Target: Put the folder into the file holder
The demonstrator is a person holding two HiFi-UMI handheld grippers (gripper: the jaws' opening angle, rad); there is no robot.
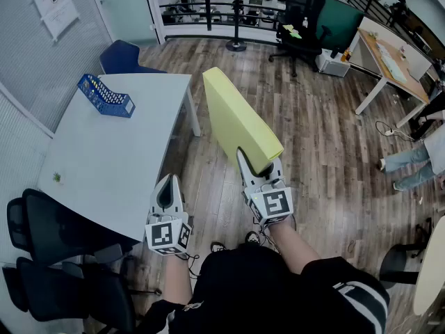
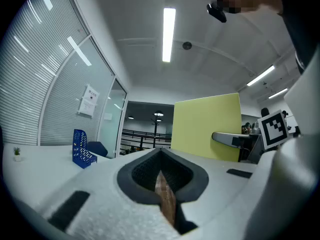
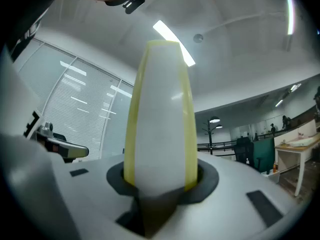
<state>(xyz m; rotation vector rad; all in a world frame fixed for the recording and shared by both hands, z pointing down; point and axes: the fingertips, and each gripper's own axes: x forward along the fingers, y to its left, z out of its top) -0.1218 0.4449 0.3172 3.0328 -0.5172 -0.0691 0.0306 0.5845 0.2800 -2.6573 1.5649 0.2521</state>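
My right gripper [image 1: 260, 168] is shut on the near end of a thick yellow folder [image 1: 236, 117], which it holds up in the air over the wooden floor, to the right of the white table [image 1: 104, 165]. In the right gripper view the folder [image 3: 160, 119] stands on edge between the jaws, white pages showing. The blue file holder [image 1: 106, 95] lies on the table's far left part, also visible as the blue file holder [image 2: 82, 148] in the left gripper view. My left gripper [image 1: 167, 190] hangs by the table's near edge, jaws shut and empty. The folder [image 2: 207, 126] appears to its right.
Black office chairs [image 1: 55, 270] stand at the table's near left. A blue chair [image 1: 124, 56] sits behind the table. A second desk [image 1: 389, 65], a black chair [image 1: 300, 19] and a person's legs [image 1: 417, 160] are at the right. A railing runs along the back.
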